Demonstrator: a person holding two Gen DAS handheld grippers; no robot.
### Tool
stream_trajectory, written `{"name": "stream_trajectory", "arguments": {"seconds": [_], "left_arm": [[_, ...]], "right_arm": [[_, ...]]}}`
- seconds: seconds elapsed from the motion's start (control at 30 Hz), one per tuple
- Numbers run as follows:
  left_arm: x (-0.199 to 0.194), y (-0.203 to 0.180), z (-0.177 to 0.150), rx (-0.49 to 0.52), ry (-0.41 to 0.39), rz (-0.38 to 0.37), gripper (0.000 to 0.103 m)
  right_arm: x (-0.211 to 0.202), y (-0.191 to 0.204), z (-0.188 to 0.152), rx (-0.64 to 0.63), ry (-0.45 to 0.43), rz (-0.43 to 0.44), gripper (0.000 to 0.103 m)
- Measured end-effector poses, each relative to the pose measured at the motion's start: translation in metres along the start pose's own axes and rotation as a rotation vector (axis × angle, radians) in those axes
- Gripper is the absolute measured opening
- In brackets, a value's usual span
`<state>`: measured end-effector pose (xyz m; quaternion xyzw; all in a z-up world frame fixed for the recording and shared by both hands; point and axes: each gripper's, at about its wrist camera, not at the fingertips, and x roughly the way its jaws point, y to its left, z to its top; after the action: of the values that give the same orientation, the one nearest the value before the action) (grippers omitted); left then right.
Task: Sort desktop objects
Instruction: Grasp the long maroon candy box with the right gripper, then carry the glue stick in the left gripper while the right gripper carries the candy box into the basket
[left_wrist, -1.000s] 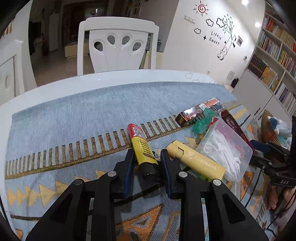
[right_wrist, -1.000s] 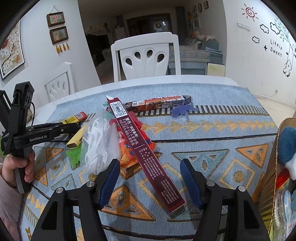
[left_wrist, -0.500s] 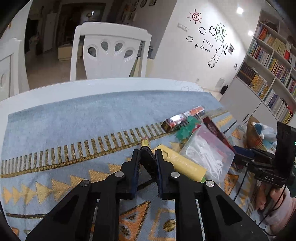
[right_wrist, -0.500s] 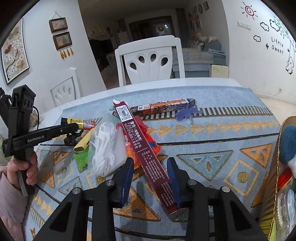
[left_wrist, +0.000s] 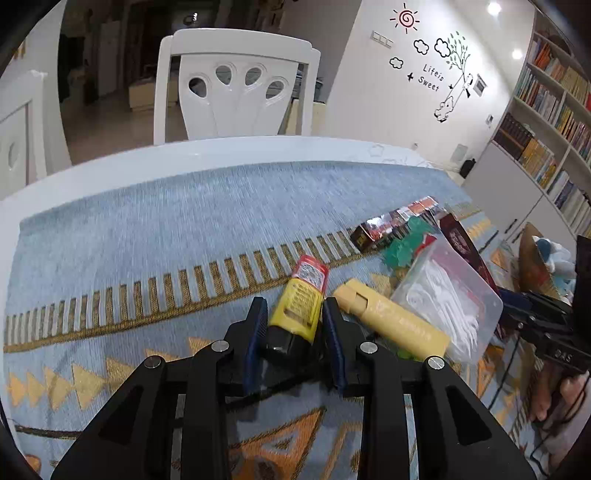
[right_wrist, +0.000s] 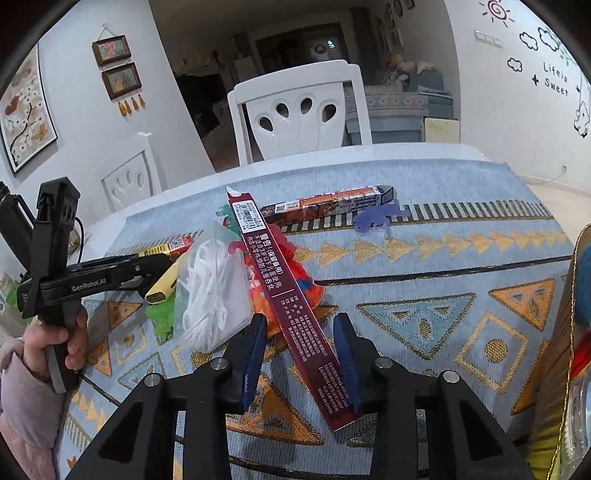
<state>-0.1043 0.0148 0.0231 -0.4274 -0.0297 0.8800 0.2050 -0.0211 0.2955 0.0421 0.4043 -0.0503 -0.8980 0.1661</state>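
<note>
The left gripper clamps a yellow glue tube. The right gripper straddles a maroon box, fingers seemingly not touching it.

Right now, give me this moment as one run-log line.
left hand-held gripper: shut on glue tube | right hand-held gripper: open, straddling long red box | both on mat

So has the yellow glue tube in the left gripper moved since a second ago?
Yes. The yellow glue tube has pivoted between the left gripper pads, its red end swinging right toward the gold-striped band.
</note>
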Motion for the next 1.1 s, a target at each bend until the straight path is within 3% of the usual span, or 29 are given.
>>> {"name": "stream_trajectory", "arguments": {"seconds": [0.07,0.13,0.23,0.37,0.63,0.9,1.1], "left_arm": [[0.001,-0.004,0.0,0.018,0.0,0.021,0.025],[-0.004,-0.006,-0.001,0.029,-0.02,0.026,0.016],[-0.018,-0.002,0.001,0.009,-0.098,0.001,0.015],[-0.03,0.01,0.005,-0.044,-0.126,-0.046,0.015],[-0.038,-0.003,0.007,-0.028,-0.144,-0.093,0.015],[-0.043,-0.033,0.006,0.011,-0.124,-0.072,0.015],[-0.07,-0.063,-0.009,0.022,-0.109,-0.062,0.015]], "right_arm": [[0.0,0.0,0.0,0.001,-0.004,-0.003,0.03],[-0.001,0.0,0.0,0.0,-0.01,-0.001,0.027],[-0.006,0.001,-0.001,-0.004,-0.036,0.001,0.018],[-0.01,0.001,-0.001,-0.002,-0.057,0.012,0.018],[-0.023,0.004,-0.002,0.006,-0.106,0.067,0.018],[-0.043,0.009,0.0,0.006,-0.167,0.077,0.018],[-0.079,0.02,-0.001,0.031,-0.185,0.128,0.018]]}}
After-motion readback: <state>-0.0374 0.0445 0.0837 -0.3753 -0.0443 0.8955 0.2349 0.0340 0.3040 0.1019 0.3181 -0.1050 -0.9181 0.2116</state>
